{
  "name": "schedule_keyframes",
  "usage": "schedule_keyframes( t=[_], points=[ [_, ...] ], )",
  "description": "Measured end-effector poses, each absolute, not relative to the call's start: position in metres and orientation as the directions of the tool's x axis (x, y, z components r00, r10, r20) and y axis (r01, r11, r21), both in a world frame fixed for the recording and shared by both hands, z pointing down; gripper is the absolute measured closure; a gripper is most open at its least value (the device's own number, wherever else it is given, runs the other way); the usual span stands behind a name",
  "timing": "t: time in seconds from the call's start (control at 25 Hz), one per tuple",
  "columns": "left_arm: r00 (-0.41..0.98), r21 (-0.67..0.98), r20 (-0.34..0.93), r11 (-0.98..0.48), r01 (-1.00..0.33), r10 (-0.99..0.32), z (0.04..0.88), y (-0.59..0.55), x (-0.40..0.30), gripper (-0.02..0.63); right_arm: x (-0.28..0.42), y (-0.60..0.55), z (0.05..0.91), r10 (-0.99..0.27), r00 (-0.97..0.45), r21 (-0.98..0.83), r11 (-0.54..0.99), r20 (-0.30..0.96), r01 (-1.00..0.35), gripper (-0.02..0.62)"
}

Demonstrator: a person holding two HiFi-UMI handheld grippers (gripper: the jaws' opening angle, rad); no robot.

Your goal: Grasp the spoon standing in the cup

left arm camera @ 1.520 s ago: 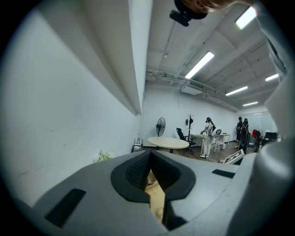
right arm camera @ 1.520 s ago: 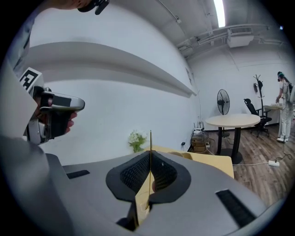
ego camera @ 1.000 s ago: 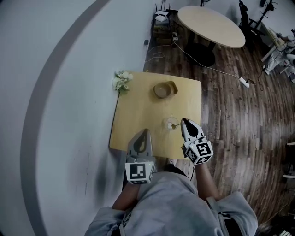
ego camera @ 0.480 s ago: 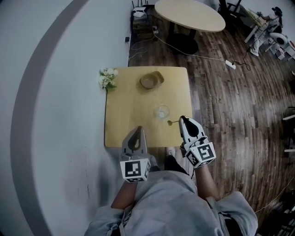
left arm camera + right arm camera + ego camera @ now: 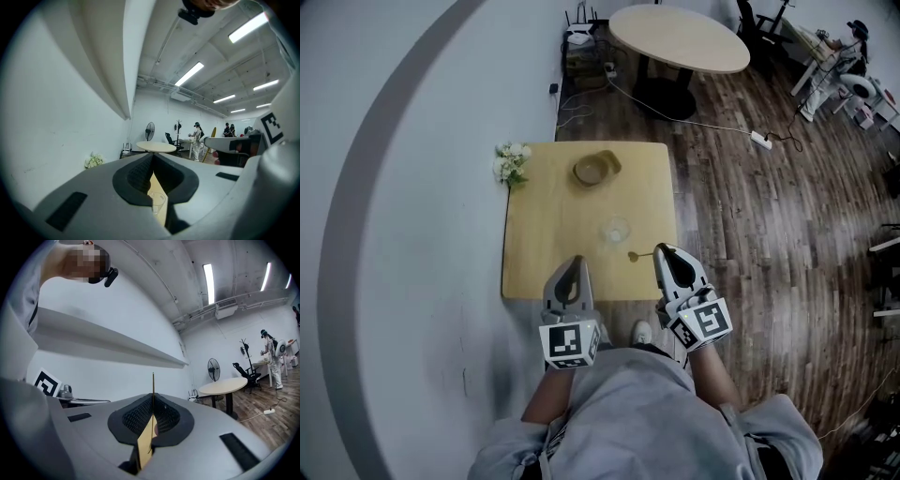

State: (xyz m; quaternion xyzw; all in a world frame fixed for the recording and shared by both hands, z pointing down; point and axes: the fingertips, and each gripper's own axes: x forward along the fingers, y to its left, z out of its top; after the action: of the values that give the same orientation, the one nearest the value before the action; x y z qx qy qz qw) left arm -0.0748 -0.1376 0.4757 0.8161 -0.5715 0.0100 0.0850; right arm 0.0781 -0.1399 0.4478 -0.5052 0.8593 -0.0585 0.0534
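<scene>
A clear cup [image 5: 616,230] stands on the square wooden table [image 5: 544,262] with nothing in it. In the left gripper view the cup [image 5: 158,201] shows through the gap under the jaws. My right gripper [image 5: 660,253] is shut on a thin gold spoon [image 5: 637,254], held clear of the cup to its right, near the table's front right corner. In the right gripper view the spoon's handle [image 5: 153,383] sticks straight up from the pinched right gripper [image 5: 153,401]. My left gripper [image 5: 572,266] hovers over the table's front edge, jaws together and holding nothing; the left gripper [image 5: 152,159] points toward the cup.
A wooden bowl [image 5: 595,169] sits at the table's far side and white flowers [image 5: 510,161] at its far left corner. A white wall runs along the left. Beyond stand a round table [image 5: 679,39], cables and a power strip [image 5: 760,141] on the wooden floor.
The spoon stood in the cup with my right gripper on it; it is now lifted out and drawn back toward me. The left gripper has drawn back a little too.
</scene>
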Motion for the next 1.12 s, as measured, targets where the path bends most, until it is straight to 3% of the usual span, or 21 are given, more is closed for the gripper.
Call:
schedule_keyframes(
  t=[1.12],
  points=[
    [0.283,0.09,0.097,-0.275,-0.957,-0.954,0.457,-0.118,-0.041,0.604,0.11,-0.133,0.438,-0.858,-0.508,-0.166,0.512,-0.069,-0.843,0.595]
  ],
)
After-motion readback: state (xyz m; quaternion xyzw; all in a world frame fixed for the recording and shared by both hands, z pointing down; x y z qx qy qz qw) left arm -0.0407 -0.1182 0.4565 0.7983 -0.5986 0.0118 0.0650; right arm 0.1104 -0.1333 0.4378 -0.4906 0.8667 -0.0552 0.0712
